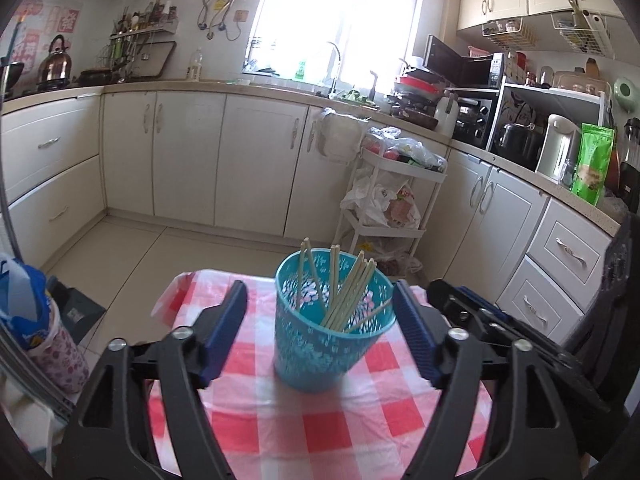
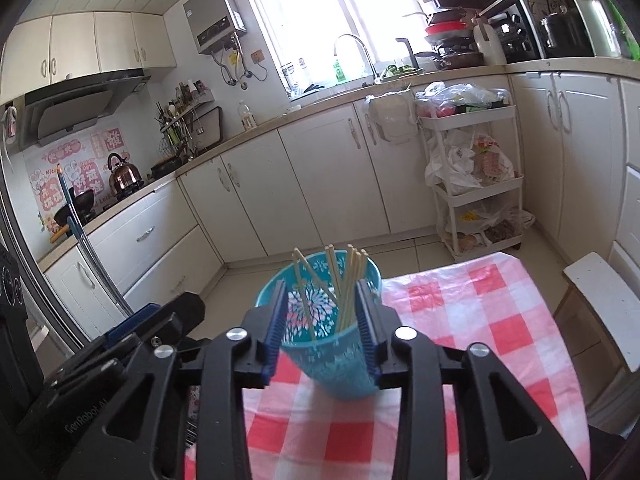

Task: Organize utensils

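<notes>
Two wrist views of one kitchen scene. A table under a red-and-white checked cloth [image 1: 320,432] fills the lower half of each view, with white floor cabinets [image 1: 188,160] behind it from 9 to 3 o'clock. A white three-tier trolley [image 1: 394,204] loaded with plastic bags stands at 1 o'clock beyond the table's far edge. A turquoise cup [image 1: 320,344] with a pale floral print stands upright on the cloth near that far edge, at the centre of both views. It holds a bundle of pale wooden chopsticks [image 1: 352,292], tips up, leaning toward 1 o'clock against its rim. The left gripper [image 1: 320,332] is released: its blue pads stand wide at 9 and 3 o'clock of the cup, clear of its wall. The right gripper [image 2: 322,328] is partly spread: its pads flank the cup closely, and whether they touch its wall cannot be told. No earlier view is given.
</notes>
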Demonstrator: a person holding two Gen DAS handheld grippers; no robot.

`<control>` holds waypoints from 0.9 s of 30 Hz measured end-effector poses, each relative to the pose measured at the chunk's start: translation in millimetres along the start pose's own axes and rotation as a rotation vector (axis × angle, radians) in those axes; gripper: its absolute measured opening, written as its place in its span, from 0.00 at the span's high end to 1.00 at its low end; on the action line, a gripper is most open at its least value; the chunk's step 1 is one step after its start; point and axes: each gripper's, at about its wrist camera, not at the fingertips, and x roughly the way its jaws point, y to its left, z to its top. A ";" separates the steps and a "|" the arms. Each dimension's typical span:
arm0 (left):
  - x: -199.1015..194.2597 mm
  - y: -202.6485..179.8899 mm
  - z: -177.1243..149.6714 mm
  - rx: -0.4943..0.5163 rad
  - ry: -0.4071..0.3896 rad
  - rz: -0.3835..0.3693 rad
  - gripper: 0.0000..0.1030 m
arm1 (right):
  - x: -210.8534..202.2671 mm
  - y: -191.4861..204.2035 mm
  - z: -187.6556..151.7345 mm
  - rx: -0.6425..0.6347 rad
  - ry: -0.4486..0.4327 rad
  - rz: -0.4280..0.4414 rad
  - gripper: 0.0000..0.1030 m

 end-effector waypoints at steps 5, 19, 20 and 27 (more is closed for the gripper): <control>-50.3 -4.3 -17.3 0.022 -0.003 0.046 0.08 | -58.1 9.9 -19.3 -0.046 -0.014 -0.057 0.46; -153.9 -18.0 -67.9 0.035 0.116 0.137 0.07 | -199.9 34.5 -71.5 -0.042 -0.002 -0.047 0.25; -159.4 -19.5 -71.6 0.047 0.123 0.139 0.07 | -207.0 36.9 -76.3 -0.047 0.005 -0.049 0.24; -193.8 -24.9 -97.6 0.101 0.164 0.150 0.07 | -237.6 51.0 -113.4 -0.065 0.047 -0.070 0.11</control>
